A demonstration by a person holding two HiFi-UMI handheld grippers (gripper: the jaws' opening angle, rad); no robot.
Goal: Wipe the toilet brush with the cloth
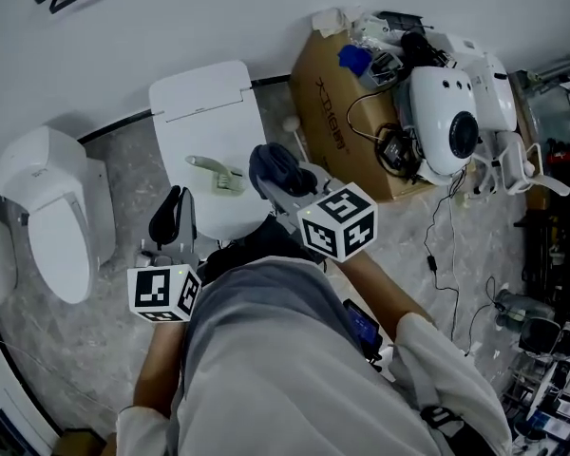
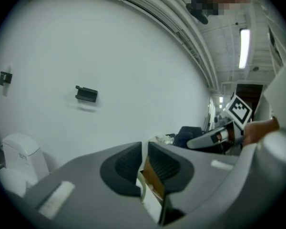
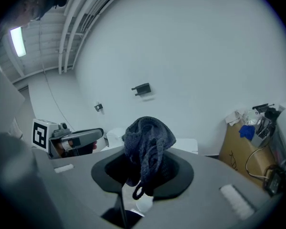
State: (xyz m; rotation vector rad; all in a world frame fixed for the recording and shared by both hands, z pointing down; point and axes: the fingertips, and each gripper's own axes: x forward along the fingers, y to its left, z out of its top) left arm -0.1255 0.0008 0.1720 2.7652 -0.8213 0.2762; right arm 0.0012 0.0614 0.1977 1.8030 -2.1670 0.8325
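Since the toilet brush [image 1: 214, 171] lies loose and unheld on the white lid [image 1: 204, 103], a one-handed wipe could shove it off the edge. The cloth [image 3: 148, 137] is bunched with a dangling loop and may snag or slip. Right gripper [image 3: 143, 171] is raised just right of the brush, fingers [image 3: 112, 168] clamped on the cloth. Left gripper [image 2: 144, 163] hovers at the lid's near left, fingers nearly together, empty

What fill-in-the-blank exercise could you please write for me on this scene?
The right tongs hold a dark ___.
The brush lies untouched on a ___ surface.
The left tongs hold ___.
Missing words: cloth; white; nothing.
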